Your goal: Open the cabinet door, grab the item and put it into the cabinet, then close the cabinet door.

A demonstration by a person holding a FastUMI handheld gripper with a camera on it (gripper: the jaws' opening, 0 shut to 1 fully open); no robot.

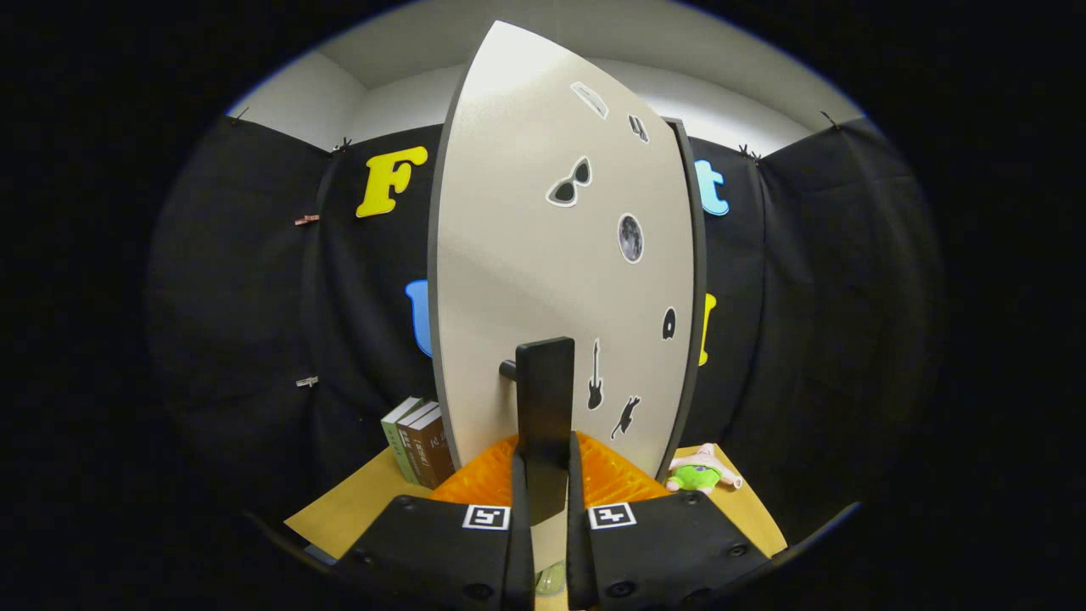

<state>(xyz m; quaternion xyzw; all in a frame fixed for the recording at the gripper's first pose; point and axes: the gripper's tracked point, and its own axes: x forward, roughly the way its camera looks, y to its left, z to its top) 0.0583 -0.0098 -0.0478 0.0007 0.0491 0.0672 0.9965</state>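
A two-finger gripper [543, 501] points forward at a pale cabinet door [526, 255] seen close up. The two fingers stand nearly together and clamp the door's dark upright handle [545, 407] between them, one finger pressing on each side of its lower end.

Each finger carries a small square black-and-white marker [486, 517] on its upper face; the pattern is a code, not readable text. The door bears dark stickers with white outlines: a pair of sunglasses [569, 183], a round moon-like disc [630, 238], a guitar [596, 388] just right of the handle, a leaping cat [626, 416] and a few smaller shapes too small to name. No words can be read on them.

The cabinet stands on a tan wooden table [356, 505] that spreads out to both sides of the fingers. Black cloth walls enclose the booth behind it, and a pale wall and ceiling show above the cloth.

Beyond the fingers and to their left, three books [416, 441] stand upright on the table beside the door; their spine lettering is too small to read. To the right of the fingers, just past the door's edge, a small plush toy [700, 473] lies on the table, pink with a green middle. It sits outside the cabinet.
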